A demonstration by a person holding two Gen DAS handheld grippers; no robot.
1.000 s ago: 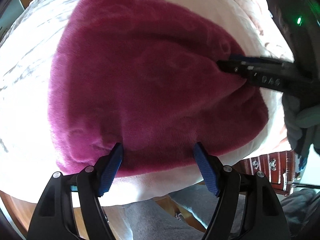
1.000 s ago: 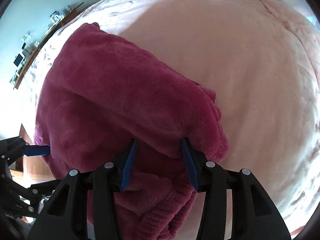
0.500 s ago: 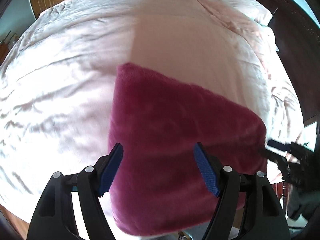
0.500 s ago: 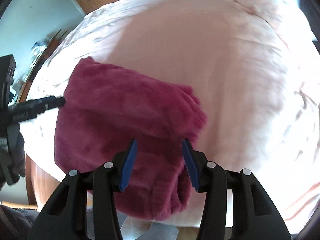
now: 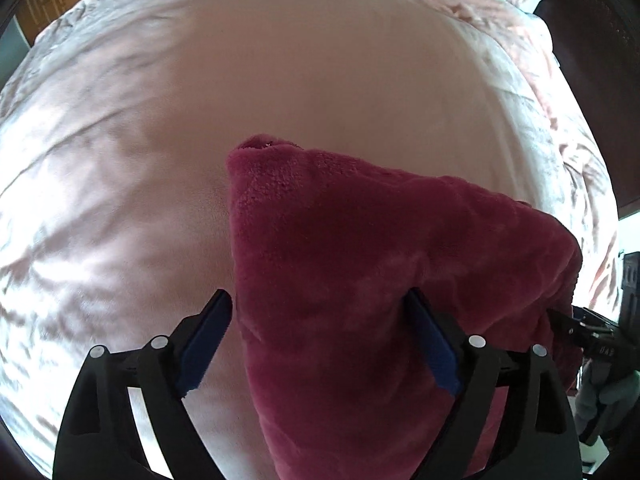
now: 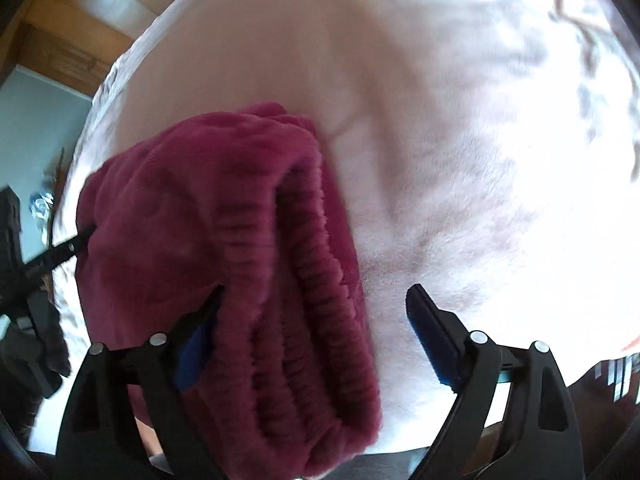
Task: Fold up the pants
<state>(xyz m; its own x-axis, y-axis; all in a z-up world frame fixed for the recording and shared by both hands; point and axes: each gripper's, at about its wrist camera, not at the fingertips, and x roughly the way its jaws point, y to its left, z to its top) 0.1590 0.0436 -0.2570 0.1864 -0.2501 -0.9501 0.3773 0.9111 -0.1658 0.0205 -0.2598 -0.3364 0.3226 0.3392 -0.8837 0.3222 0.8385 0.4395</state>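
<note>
Lying folded on the pink bed cover [image 5: 320, 80], the magenta fleece pants [image 5: 360, 280] form a thick, roughly wedge-shaped bundle near the bed's near edge. Left wrist view: long axis runs from a far corner at about 11 o'clock down toward 5 o'clock, the corner pointing away up the bed. Right wrist view: ribbed waistband [image 6: 312, 300] faces the camera, stacked layers running from 12 toward 6 o'clock.

Left gripper [image 5: 320, 336]: jaws spread wide, just been opening. Pants lie between the blue pads; left pad stands clear over bare cover, right pad sits against the fleece, no pinch seen.

Right gripper [image 6: 316, 332]: jaws spread wide, just been opening. Waistband lies between them; right pad stands apart over the cover, left pad is partly hidden behind the fleece.

Each gripper's tip shows at the other view's edge, at 4 and 9 o'clock, touching or just beside the bundle.

Wooden furniture [image 6: 72, 48] beyond the bed, 10 o'clock.
</note>
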